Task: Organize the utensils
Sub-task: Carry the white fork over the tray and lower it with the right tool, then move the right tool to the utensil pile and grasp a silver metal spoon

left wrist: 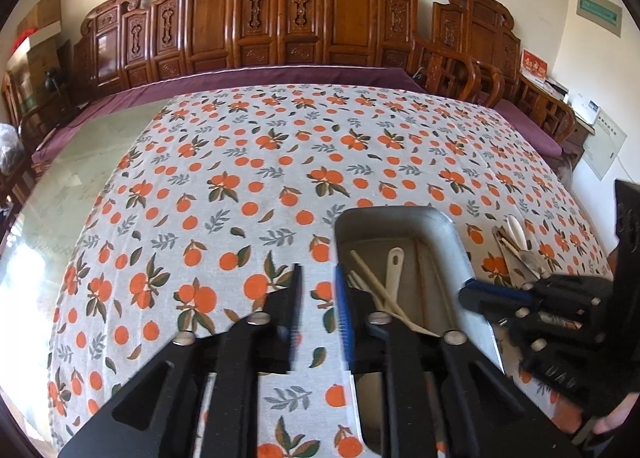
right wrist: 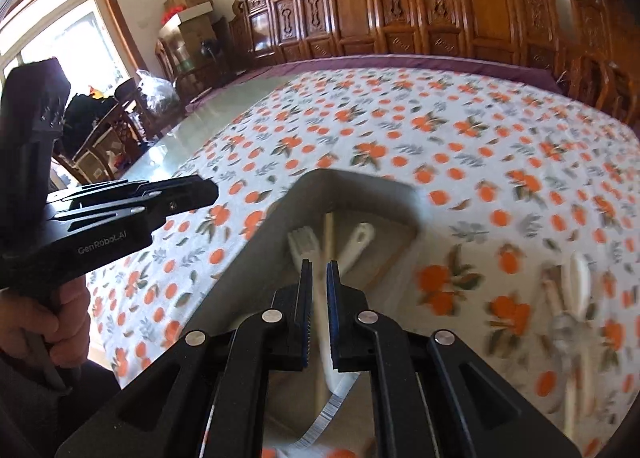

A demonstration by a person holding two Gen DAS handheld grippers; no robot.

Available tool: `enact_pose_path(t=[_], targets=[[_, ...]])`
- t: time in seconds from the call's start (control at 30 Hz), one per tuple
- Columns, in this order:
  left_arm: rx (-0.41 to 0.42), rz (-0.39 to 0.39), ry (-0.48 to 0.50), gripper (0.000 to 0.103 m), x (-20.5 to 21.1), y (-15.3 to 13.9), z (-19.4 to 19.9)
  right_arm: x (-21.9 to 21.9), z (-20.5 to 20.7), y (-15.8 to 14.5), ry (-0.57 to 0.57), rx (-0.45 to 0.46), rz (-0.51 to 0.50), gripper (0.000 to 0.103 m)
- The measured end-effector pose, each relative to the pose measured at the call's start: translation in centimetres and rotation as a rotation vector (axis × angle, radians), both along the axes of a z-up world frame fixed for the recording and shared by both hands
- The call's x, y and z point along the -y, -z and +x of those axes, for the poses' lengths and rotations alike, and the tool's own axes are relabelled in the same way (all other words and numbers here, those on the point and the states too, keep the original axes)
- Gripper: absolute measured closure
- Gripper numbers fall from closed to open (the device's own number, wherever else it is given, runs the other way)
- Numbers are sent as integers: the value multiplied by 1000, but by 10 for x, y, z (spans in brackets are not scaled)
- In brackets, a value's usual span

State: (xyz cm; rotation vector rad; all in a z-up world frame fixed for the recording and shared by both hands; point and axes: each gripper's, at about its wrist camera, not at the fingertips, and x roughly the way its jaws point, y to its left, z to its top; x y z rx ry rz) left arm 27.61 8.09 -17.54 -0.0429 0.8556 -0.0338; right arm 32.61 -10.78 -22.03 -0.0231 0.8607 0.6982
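A metal tray [left wrist: 448, 230] [right wrist: 256, 258] lies on the orange-print tablecloth and holds a white fork [right wrist: 300, 246], a chopstick [right wrist: 329, 234] and a white spoon [right wrist: 358, 242]. My left gripper [left wrist: 318, 298] is open, its right finger at the tray's left wall. My right gripper [right wrist: 319, 278] hovers over the tray with a narrow gap between its jaws, nothing clearly gripped; it also shows in the left wrist view [left wrist: 492, 298]. More utensils [left wrist: 516, 246] [right wrist: 568, 290], a white spoon, chopsticks and metal pieces, lie on the cloth right of the tray.
The tablecloth [left wrist: 280, 162] covers most of a glass table [left wrist: 80, 162]. A carved wooden bench [left wrist: 280, 26] runs along the far side. The left gripper's body [right wrist: 100, 218] and the hand holding it stand left of the tray.
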Motion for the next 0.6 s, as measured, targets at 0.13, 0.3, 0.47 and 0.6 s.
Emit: enact_pose_path(t=[0.13, 0.3, 0.47, 0.6], targets=[[8, -11, 26, 66, 12, -2, -1, 37, -1, -14, 51, 23, 5, 94], [33, -3, 51, 31, 33, -5, -3, 81, -8, -24, 103, 63, -45, 94], [29, 1, 85, 26, 52, -5, -5, 119, -14, -14, 155, 69, -125, 94], [27, -14, 116, 26, 66, -4, -7, 143, -17, 1, 208, 44, -153, 94]])
